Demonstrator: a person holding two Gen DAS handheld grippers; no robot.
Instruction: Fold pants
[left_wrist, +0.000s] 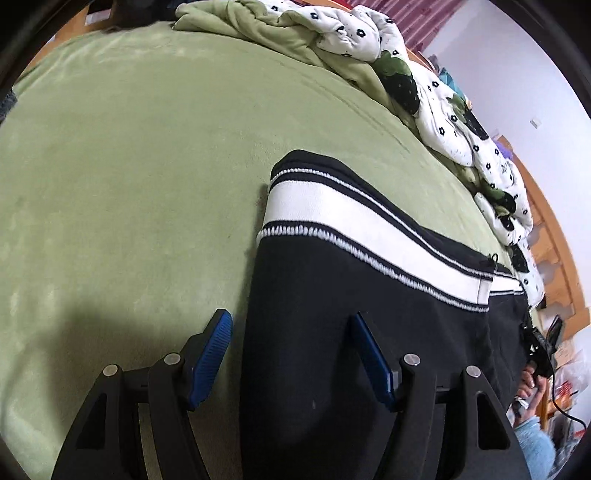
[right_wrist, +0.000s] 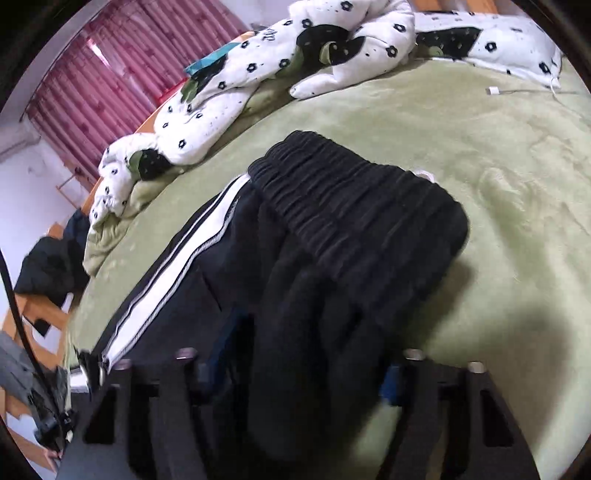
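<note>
pants: we see black pants (left_wrist: 332, 332) with a white side stripe (left_wrist: 354, 225) lying flat on the green bed (left_wrist: 129, 166); dark, with a gathered elastic waistband (right_wrist: 354, 206)
pants location: mid-bed, on the green cover, well in from the rumpled quilt (left_wrist: 436, 107) that runs along the bed's far edge
long axis: we read it running roughly parallel to that quilt-side edge; the stripe follows it along the quilt-side border of the fabric
pointing: waistband end lies under the right wrist camera, facing the bed's open green area; the other end, a squared-off stripe end (left_wrist: 291, 177), lies under the left wrist camera
left gripper (left_wrist: 291, 354): blue fingers (left_wrist: 210, 362) spread, one over bare bed cover just beside the pants' edge, the other over black fabric; edge sits between them, not pinched as far as we can see
right gripper (right_wrist: 306, 369): blurred; a thick bunched fold of black fabric runs up between the fingers; we cannot tell if the pads press on it
quilt: white with black flowers, bunched up
other: white cable with plug (right_wrist: 495, 90) on the cover near the quilt, well apart from the pants; pink curtain (right_wrist: 92, 85) behind the bed; a hand (left_wrist: 532, 384) at the right edge of the left view
</note>
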